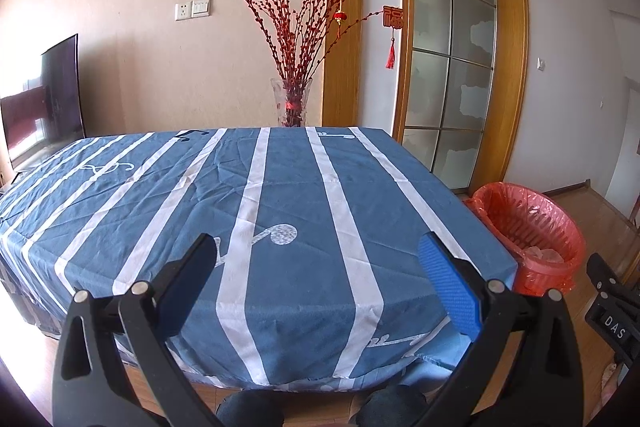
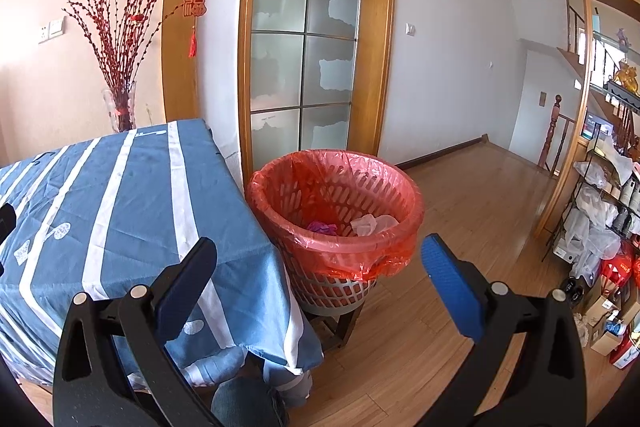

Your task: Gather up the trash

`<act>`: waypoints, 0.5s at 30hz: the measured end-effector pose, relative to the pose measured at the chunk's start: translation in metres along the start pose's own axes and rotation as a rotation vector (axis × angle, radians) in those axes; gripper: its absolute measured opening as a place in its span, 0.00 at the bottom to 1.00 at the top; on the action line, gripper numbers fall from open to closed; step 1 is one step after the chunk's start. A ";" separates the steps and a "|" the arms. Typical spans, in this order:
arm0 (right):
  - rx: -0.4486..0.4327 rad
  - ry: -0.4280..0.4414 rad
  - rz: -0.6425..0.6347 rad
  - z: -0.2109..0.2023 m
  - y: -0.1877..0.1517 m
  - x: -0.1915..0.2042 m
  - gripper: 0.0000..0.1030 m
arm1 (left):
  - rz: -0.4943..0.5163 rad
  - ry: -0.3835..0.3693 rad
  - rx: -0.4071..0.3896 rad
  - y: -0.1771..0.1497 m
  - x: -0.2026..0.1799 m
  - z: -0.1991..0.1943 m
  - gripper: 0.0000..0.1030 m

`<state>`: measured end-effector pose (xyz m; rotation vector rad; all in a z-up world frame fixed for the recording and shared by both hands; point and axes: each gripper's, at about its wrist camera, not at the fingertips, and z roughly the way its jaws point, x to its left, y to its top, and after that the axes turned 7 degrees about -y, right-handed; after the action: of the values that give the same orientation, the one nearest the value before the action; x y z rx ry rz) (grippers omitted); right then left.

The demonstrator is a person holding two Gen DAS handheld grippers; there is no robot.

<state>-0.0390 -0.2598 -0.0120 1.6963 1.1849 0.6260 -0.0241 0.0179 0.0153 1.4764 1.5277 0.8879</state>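
Note:
A grey slatted bin lined with a red plastic bag (image 2: 336, 215) stands on a low stool at the table's right edge. It holds white crumpled trash (image 2: 372, 223) and a purple scrap (image 2: 322, 227). The bin also shows in the left wrist view (image 1: 532, 231). My right gripper (image 2: 320, 267) is open and empty, just in front of the bin. My left gripper (image 1: 316, 267) is open and empty, above the near part of the table (image 1: 280, 187), which has a blue cloth with white stripes and no trash on it.
A glass vase of red branches (image 1: 292, 103) stands behind the table's far edge. A frosted glass door (image 2: 308, 47) is behind the bin. A TV (image 1: 44, 99) stands at the left. A wire shelf with bags and boxes (image 2: 600, 227) fills the right side. The floor is wood.

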 end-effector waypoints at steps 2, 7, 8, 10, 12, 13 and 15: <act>0.003 0.002 0.003 0.000 0.001 0.000 0.98 | 0.000 0.000 0.001 0.000 0.000 0.000 0.96; 0.002 0.002 0.001 0.000 0.001 0.000 0.98 | 0.001 -0.001 0.003 -0.002 0.000 0.000 0.96; 0.001 0.002 0.001 0.000 0.001 0.000 0.98 | 0.002 -0.002 0.003 -0.002 0.000 0.000 0.96; 0.003 0.002 0.002 0.001 0.001 0.000 0.98 | 0.006 0.000 0.003 -0.003 0.000 0.000 0.96; 0.004 0.003 0.004 0.000 0.001 0.000 0.98 | 0.008 -0.004 0.006 -0.004 -0.001 0.001 0.96; 0.003 0.002 0.003 0.000 0.001 0.001 0.98 | 0.009 -0.005 0.008 -0.004 -0.001 0.000 0.96; 0.003 0.002 0.002 0.000 0.001 0.001 0.98 | 0.013 -0.003 0.009 -0.004 -0.001 0.001 0.96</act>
<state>-0.0381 -0.2595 -0.0116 1.6999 1.1861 0.6278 -0.0243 0.0166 0.0114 1.4952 1.5234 0.8871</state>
